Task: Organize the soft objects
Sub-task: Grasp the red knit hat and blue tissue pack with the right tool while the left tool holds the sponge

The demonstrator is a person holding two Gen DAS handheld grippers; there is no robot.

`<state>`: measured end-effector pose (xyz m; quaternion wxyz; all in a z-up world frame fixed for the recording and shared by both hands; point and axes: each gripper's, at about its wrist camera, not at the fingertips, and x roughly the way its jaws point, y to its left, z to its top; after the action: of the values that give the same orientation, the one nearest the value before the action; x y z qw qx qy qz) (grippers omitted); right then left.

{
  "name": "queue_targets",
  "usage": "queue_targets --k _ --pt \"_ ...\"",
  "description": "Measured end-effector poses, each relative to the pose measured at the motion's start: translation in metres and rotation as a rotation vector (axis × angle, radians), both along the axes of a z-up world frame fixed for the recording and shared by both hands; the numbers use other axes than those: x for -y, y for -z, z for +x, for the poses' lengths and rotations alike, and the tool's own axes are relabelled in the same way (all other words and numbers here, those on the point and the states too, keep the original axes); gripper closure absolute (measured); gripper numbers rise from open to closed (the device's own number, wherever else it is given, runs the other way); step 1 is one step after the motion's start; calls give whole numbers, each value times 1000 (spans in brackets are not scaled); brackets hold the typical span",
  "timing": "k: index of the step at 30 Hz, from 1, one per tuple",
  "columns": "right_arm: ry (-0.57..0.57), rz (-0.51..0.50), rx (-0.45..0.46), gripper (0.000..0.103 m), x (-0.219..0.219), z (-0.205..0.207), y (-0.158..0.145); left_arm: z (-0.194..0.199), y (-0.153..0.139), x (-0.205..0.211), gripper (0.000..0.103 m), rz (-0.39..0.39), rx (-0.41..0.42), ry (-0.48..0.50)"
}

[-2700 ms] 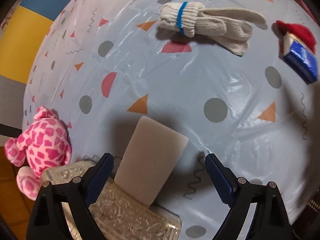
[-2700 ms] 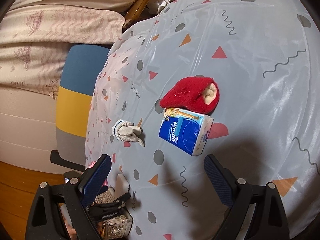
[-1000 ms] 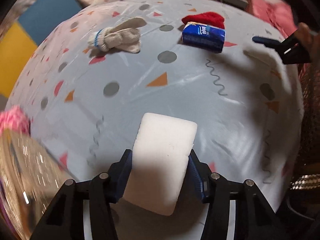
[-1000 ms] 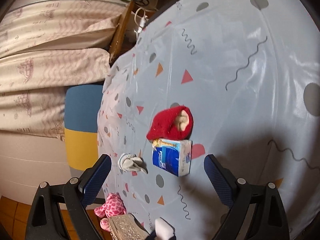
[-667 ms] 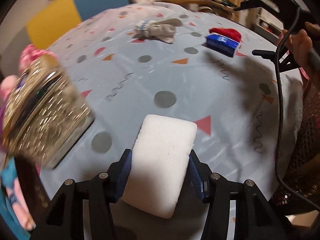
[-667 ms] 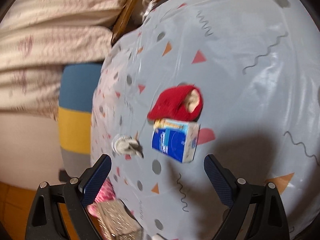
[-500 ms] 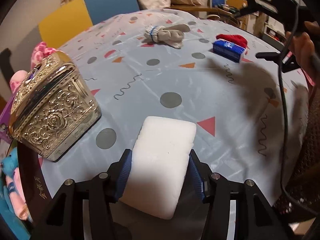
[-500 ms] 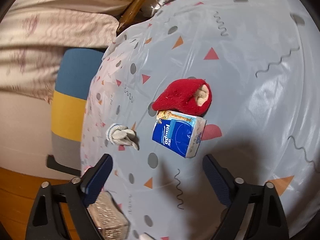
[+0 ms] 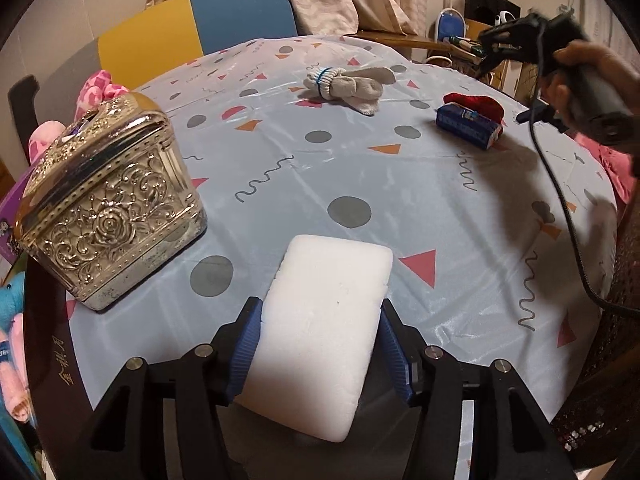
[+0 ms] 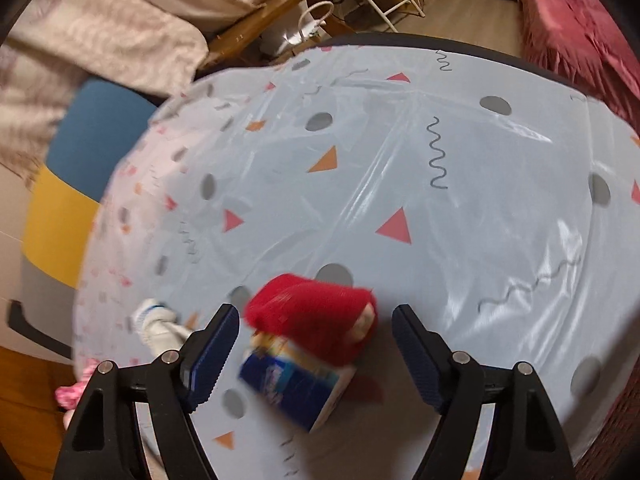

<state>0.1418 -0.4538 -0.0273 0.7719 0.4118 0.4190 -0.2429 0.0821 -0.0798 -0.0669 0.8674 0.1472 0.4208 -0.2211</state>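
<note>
left gripper [image 9: 320,344] clamped on sponge [image 9: 326,320], above table [image 9: 400,184] | right gripper [image 10: 316,344] apart, jaws just narrowing around red sock [image 10: 312,320] on tissue pack [image 10: 292,388] | risk: pinching pack too

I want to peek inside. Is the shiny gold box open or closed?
Closed. The gold box has its domed lid sitting flat on the body all around, with no gap, so nothing inside shows.
</note>
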Motion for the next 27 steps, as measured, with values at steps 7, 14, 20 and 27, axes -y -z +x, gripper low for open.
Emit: queue_targets --k 7,14,20,27 --pt "-153 -66 -105 27 -16 34 27 -3 0 0 45 -7 11 -2" --pt "-431 -25 -110 68 -74 44 30 -5 -1 0 45 -7 14 -5" --pt "-592 21 -124 66 -140 39 36 -4 -5 -5 46 -27 -16 -16" --pt "-680 -114 -125 56 -160 38 34 -7 -11 -21 48 -104 -68 -66"
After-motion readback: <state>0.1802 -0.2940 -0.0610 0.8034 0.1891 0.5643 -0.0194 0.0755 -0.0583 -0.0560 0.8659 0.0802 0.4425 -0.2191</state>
